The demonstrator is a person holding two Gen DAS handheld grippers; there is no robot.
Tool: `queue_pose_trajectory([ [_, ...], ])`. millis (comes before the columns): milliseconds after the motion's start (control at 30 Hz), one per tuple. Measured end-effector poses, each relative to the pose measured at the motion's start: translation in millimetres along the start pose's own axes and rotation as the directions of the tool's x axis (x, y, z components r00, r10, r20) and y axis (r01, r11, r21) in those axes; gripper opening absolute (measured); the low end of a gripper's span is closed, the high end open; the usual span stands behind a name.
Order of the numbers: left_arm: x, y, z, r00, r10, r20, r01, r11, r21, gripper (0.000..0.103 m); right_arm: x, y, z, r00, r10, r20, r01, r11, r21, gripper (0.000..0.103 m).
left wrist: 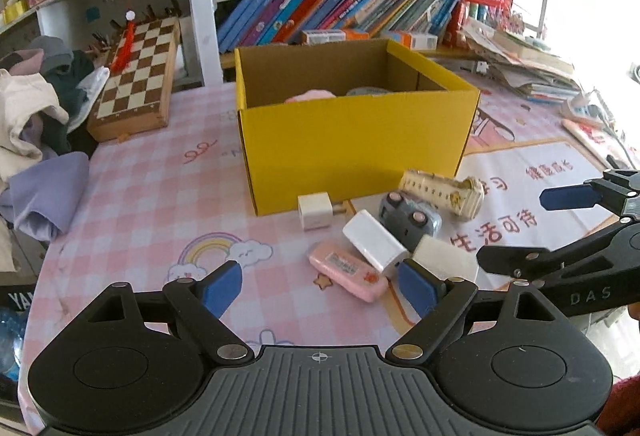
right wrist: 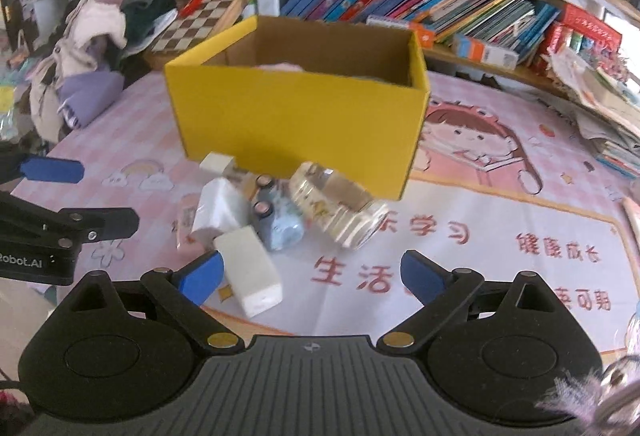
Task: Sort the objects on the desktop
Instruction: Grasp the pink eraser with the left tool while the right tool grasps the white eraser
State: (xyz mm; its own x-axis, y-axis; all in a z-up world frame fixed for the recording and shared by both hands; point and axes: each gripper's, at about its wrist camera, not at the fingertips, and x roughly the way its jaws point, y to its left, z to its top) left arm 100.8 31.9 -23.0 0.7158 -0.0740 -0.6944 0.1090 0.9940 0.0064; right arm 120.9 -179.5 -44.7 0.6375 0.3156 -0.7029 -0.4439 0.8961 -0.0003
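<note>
An open yellow cardboard box (left wrist: 352,140) (right wrist: 296,120) stands mid-table with a pink thing and a grey thing inside. In front of it lies a cluster: a small white plug cube (left wrist: 316,211) (right wrist: 216,163), a white charger block (left wrist: 374,241) (right wrist: 220,210), a pink case (left wrist: 346,270), a white eraser-like block (left wrist: 444,260) (right wrist: 250,270), a blue-grey toy car (left wrist: 410,218) (right wrist: 278,222) and a cream toy bus (left wrist: 442,192) (right wrist: 338,206). My left gripper (left wrist: 320,286) is open, just short of the pink case. My right gripper (right wrist: 310,276) is open, near the white block.
A chessboard (left wrist: 136,76) and a heap of clothes (left wrist: 36,108) lie at the left. Leaning books (left wrist: 340,8) fill the shelf behind the box. Stacked papers (left wrist: 528,64) sit at the right. A pink cartoon tablecloth (right wrist: 500,220) covers the table.
</note>
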Motion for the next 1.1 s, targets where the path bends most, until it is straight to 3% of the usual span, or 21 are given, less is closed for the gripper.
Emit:
queue_pose_trajectory([
  [167,3,2,-8,0.999,0.012,-0.037,-0.012,1.000,-0.004,0.088,6,5,0,0.999,0.021,-0.029,-0.022,1.000,-0.012,0.080],
  [533,3,8,-11,0.998,0.022,-0.050,-0.022,1.000,-0.008,0.088,22,15,0,0.993,0.064,-0.095,-0.068,0.997,-0.033,0.079],
  [767,6,7,-13,0.998,0.023,-0.066,-0.022,1.000,0.015,0.088,39,17,4,0.987,0.093,-0.134,-0.098,0.995,-0.035,0.061],
  [933,8,9,-13,0.997,0.024,-0.078,-0.023,1.000,0.019,0.088,47,22,8,0.983,0.117,-0.144,-0.125,0.991,-0.051,0.054],
  [1000,10,8,-13,0.996,0.020,-0.083,-0.018,1.000,0.025,0.088,50,23,9,0.981,0.125,-0.151,-0.135,0.989,-0.060,0.049],
  [1067,12,7,-13,0.996,0.013,-0.087,-0.010,0.999,0.030,0.088,51,23,10,0.979,0.129,-0.155,-0.141,0.988,-0.065,0.035],
  [1100,13,6,-13,0.996,0.007,-0.087,-0.004,0.999,0.033,0.088,51,23,10,0.980,0.128,-0.155,-0.140,0.988,-0.067,0.034],
])
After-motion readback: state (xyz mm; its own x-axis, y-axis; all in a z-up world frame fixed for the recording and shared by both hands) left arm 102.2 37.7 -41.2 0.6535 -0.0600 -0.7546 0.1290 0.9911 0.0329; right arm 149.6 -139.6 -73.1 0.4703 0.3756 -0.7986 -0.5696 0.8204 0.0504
